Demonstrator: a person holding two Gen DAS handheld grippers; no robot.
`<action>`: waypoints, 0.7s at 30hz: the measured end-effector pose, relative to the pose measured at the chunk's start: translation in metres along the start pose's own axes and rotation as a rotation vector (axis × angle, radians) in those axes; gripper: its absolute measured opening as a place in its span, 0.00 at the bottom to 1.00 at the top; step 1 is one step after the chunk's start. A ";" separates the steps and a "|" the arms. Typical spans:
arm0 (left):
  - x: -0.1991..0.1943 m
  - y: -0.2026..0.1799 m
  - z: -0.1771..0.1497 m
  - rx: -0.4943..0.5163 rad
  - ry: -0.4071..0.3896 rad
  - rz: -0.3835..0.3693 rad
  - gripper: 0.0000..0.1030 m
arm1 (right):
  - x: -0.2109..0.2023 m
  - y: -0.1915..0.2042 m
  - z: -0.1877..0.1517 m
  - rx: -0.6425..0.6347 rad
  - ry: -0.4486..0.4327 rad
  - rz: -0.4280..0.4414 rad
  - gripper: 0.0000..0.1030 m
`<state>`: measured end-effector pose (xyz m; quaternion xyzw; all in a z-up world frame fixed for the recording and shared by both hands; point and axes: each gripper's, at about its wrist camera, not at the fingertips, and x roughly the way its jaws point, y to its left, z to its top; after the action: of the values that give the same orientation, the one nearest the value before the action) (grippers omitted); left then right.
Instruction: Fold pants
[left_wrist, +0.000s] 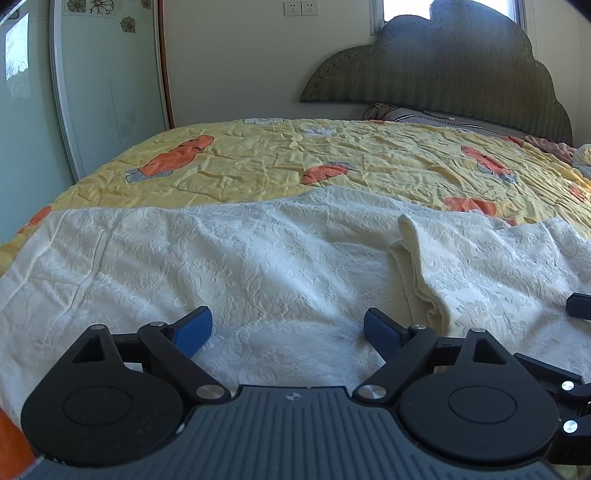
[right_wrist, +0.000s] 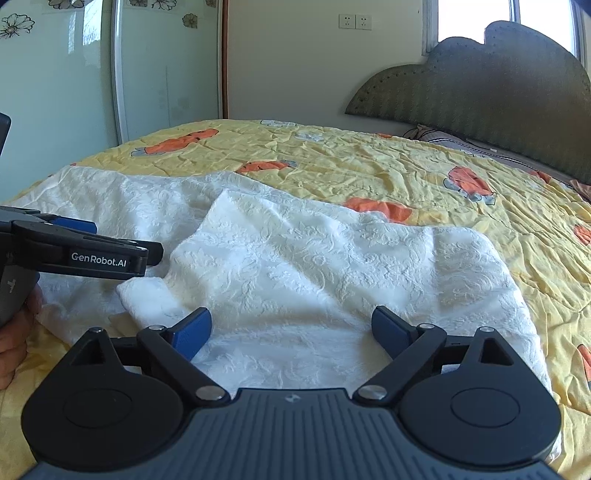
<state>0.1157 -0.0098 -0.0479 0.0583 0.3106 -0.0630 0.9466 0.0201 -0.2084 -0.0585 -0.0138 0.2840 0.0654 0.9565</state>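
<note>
White pants (left_wrist: 258, 258) with a raised floral weave lie spread across the near part of the bed; a folded-over edge (left_wrist: 417, 258) runs down at the right. In the right wrist view the same pants (right_wrist: 314, 266) lie in a rumpled double layer. My left gripper (left_wrist: 288, 330) hovers low over the cloth, open, its blue pads clear of the fabric. It also shows from the side as the left gripper (right_wrist: 110, 254) at the left edge of the right wrist view. My right gripper (right_wrist: 291, 330) is open above the cloth, nothing between its pads.
A yellow quilt (left_wrist: 332, 158) with orange carrot prints covers the bed. A dark scalloped headboard (left_wrist: 461, 70) and pillows stand at the far right. Pale sliding wardrobe doors (left_wrist: 110, 74) line the left. A hand (right_wrist: 14, 332) holds the left gripper.
</note>
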 end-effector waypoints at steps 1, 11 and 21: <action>0.000 0.000 0.000 -0.001 -0.001 0.000 0.88 | -0.003 0.001 0.000 -0.008 -0.015 -0.010 0.92; -0.047 0.037 0.002 -0.075 -0.036 0.028 0.88 | -0.018 0.025 0.014 -0.136 -0.079 0.026 0.93; -0.095 0.170 0.011 -0.391 0.009 0.229 0.87 | -0.031 0.179 0.028 -0.697 -0.245 0.241 0.75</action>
<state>0.0728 0.1640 0.0292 -0.0910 0.3126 0.1066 0.9395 -0.0144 -0.0330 -0.0160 -0.2967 0.1278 0.2710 0.9068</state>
